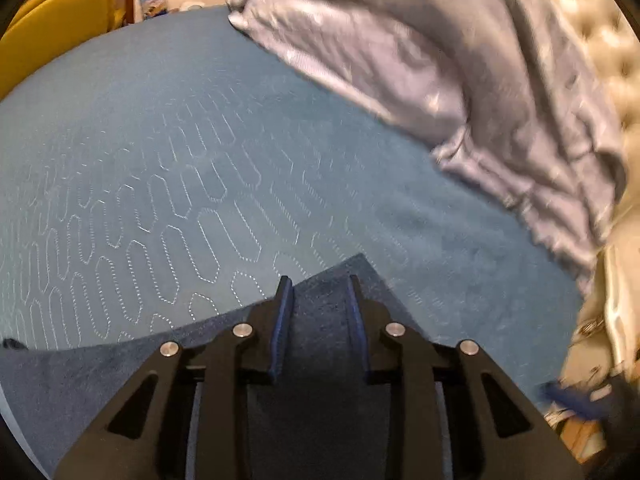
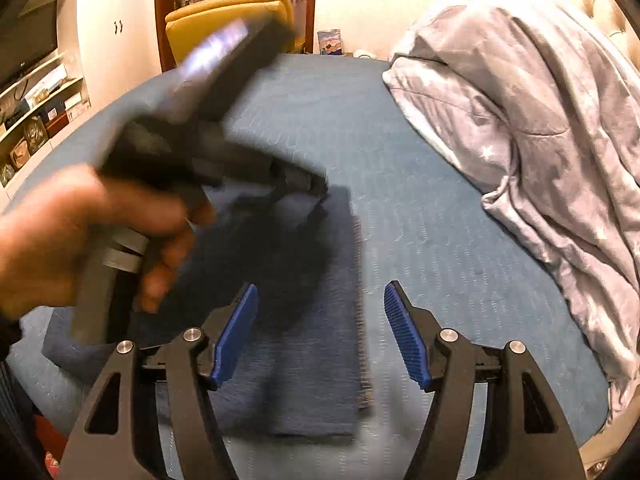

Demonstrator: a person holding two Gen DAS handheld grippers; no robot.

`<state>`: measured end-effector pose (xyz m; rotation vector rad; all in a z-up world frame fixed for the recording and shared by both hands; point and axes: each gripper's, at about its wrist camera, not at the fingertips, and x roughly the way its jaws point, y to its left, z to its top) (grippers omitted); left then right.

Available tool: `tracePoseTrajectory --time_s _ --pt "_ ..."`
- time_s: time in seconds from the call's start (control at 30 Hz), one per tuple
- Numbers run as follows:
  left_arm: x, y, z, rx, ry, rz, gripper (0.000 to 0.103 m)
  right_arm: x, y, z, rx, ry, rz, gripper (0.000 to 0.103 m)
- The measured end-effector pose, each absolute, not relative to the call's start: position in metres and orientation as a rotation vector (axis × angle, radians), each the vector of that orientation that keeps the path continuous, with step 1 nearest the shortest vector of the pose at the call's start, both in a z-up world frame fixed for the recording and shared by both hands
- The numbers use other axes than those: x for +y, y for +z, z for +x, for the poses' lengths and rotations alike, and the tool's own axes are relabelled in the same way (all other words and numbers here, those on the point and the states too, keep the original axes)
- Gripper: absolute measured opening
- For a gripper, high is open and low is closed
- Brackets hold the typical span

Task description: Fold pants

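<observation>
Dark blue pants [image 2: 312, 360] lie folded into a long flat strip on the blue quilted bed cover [image 2: 420, 220]. My right gripper [image 2: 320, 296] hovers open above the strip's near half, nothing between its blue pads. A hand [image 2: 60, 232] holds my left gripper [image 2: 310, 188], blurred, with its tip at the strip's far end. In the left wrist view the left gripper [image 1: 319, 284] is open, its fingers a little apart over a corner of the pants [image 1: 120, 368], which lies flat beneath them.
A crumpled grey blanket [image 2: 540, 120] [image 1: 460, 60] covers the right side of the bed, against a tufted headboard [image 1: 600, 40]. A yellow chair [image 2: 228, 20] stands beyond the far edge. Shelves [image 2: 40, 120] line the left wall.
</observation>
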<state>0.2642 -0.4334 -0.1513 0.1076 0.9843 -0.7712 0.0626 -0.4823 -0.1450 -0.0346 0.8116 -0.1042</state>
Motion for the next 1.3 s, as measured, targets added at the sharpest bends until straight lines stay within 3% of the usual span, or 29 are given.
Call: tracePoseTrajectory --time_s 0.17,0.33,0.43,0.6,0.67,0.87,0.97,1.03,1.1,1.23,1.3 --pt "-0.346 -0.129 0.223 0.856 -0.650 0.039 0.026 -0.485 -0.176 0.082 0.886 -0.139 -0.056 0.067" --pt "-0.263 -0.168 0.187 0.896 -0.470 0.088 0.026 -0.499 -0.200 0.075 0.919 -0.154 0.033 0.073" --pt "-0.235 -0.185 0.182 0.929 -0.417 0.102 0.026 -0.493 -0.189 0.072 0.894 -0.185 0.006 0.073" --pt "-0.218 -0.166 0.151 0.888 -0.371 0.124 0.027 -0.473 -0.146 0.072 0.776 -0.163 0.022 0.077" --pt "-0.223 -0.158 0.133 0.894 -0.438 0.083 0.048 -0.466 -0.136 0.090 0.766 -0.152 0.020 0.077" --pt "-0.244 -0.174 0.089 0.965 -0.487 0.074 0.080 -0.484 -0.157 0.171 0.900 -0.182 0.073 0.076" --pt "-0.245 -0.178 0.084 0.925 -0.493 0.075 0.090 -0.504 -0.180 0.191 0.992 -0.192 0.112 0.078" --pt "-0.244 -0.179 0.082 0.914 -0.484 0.087 0.090 -0.513 -0.183 0.188 0.988 -0.175 0.174 0.080" --pt "-0.243 -0.173 0.076 0.843 -0.457 0.121 0.090 -0.506 -0.173 0.181 0.959 -0.199 0.122 0.075" --pt "-0.242 -0.166 0.079 0.842 -0.379 0.148 0.089 -0.474 -0.150 0.145 0.898 -0.114 0.100 0.075" --pt "-0.240 -0.170 0.082 0.883 -0.369 0.149 0.075 -0.451 -0.156 0.132 0.920 -0.156 -0.034 0.075"
